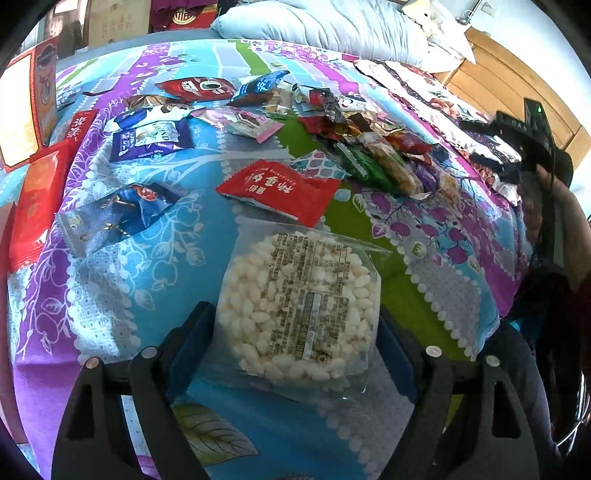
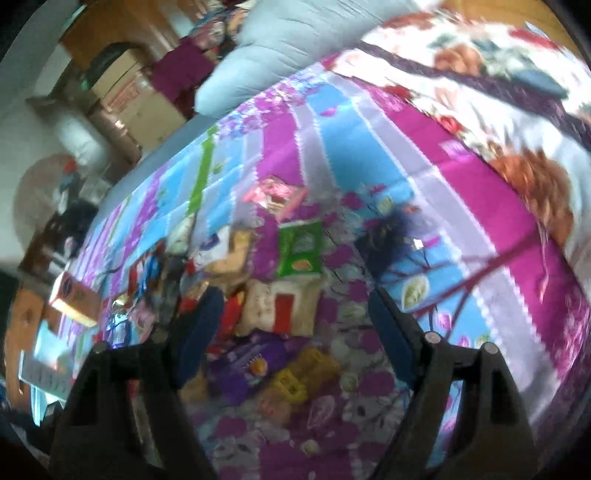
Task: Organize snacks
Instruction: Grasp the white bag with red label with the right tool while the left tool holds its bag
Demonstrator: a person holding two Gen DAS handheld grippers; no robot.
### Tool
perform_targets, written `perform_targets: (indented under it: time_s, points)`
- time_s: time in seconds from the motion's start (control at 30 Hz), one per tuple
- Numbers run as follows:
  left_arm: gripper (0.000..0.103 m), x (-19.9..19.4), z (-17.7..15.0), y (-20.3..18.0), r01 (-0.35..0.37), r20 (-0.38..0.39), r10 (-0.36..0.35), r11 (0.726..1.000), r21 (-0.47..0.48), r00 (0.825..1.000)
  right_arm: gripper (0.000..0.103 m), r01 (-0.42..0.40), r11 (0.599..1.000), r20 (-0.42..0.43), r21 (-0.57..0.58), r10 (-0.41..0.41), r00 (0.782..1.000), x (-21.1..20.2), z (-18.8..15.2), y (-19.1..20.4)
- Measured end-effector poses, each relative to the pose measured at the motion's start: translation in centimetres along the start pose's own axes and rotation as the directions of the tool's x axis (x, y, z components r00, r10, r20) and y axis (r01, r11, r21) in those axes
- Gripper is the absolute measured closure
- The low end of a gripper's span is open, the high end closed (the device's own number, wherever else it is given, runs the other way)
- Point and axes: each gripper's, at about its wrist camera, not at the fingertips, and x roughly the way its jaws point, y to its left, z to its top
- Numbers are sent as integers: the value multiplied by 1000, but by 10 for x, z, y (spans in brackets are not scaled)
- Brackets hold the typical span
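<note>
- Right now my left gripper (image 1: 297,332) has a clear packet of puffed rice cake (image 1: 301,308) between its blue fingers (image 1: 194,345); the packet fills the gap, and both pads sit against its edges, so it looks clamped.
- The packet sits at the near edge of the patterned bedsheet (image 1: 155,266), printed label up.
- Just beyond it lies a red sachet (image 1: 279,186) with white characters, its near corner close to the packet's far edge.
- To the left, a blue foil packet (image 1: 114,218) lies alone; farther off is a dark blue pouch (image 1: 151,142).
- Far and right of the red sachet, a loose heap of mixed wrappers (image 1: 373,155) spreads across the sheet.
- Red boxes (image 1: 37,206) stand along the left edge, and a pale blue duvet (image 1: 332,26) is bunched at the far side.
- My right gripper (image 2: 291,317) shows wide-spread fingers with nothing between them; that view is blurred.
- Through its gap I see a beige packet with a red patch (image 2: 284,308), a green packet (image 2: 301,247) just beyond it, and a purple packet (image 2: 245,363) nearer.
- In the left view the right gripper appears at the right edge, above the sheet.
</note>
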Motion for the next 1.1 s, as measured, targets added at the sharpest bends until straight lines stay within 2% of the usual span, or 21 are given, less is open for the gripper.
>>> perform_targets:
  time_s: [0.2, 0.3, 0.37, 0.43, 0.5, 0.57, 0.63, 0.77, 0.83, 0.87, 0.9, 1.0, 1.1]
  points:
    - [17, 1, 1, -1, -3, -4, 3, 1000, -1, 1000, 21, 30, 1000, 16, 2, -30, 999, -4, -41, 12]
    - [17, 1, 2, -1, -3, -9, 3, 1000, 4, 1000, 22, 70, 987, 8, -147, -70, 998, 11, -44, 34]
    - [17, 2, 3, 0, 2, -14, -2, 1000, 1, 1000, 24, 111, 947, -48, -300, -131, 990, 36, -43, 49]
    - [17, 2, 3, 1, 7, -15, -7, 1000, -3, 1000, 24, 163, 914, -31, -371, -187, 982, 47, -41, 53]
    - [17, 1, 3, 1, 5, -15, -5, 1000, -3, 1000, 23, 169, 916, -17, -365, -188, 982, 50, -33, 48]
    - [17, 2, 3, 1, 3, -14, -3, 1000, 0, 1000, 22, 149, 931, -31, -333, -169, 985, 55, -25, 39]
    - [17, 2, 3, 0, 3, -14, -3, 1000, 4, 1000, 22, 76, 944, -81, -321, -108, 991, 64, -18, 34]
    - [17, 2, 4, 0, 5, -14, -5, 1000, 7, 1000, 21, 23, 925, -125, -378, -76, 989, 78, -16, 40]
    - [17, 3, 4, 0, 4, -13, -4, 1000, 9, 1000, 19, 17, 914, -121, -404, -72, 990, 83, -15, 45]
    - [17, 3, 4, 0, 4, -13, -4, 1000, 7, 1000, 20, 19, 914, -125, -405, -76, 989, 85, -15, 46]
    - [17, 3, 4, 1, 3, -12, -3, 1000, 5, 1000, 27, 21, 917, -121, -399, -75, 990, 84, -15, 48]
    - [16, 3, 4, 0, 6, -11, -6, 1000, -2, 1000, 40, -36, 925, -136, -378, -17, 991, 76, -23, 56]
    - [17, 2, 4, 2, 12, -10, -12, 1000, -8, 1000, 41, -77, 923, -122, -378, 33, 992, 57, -40, 68]
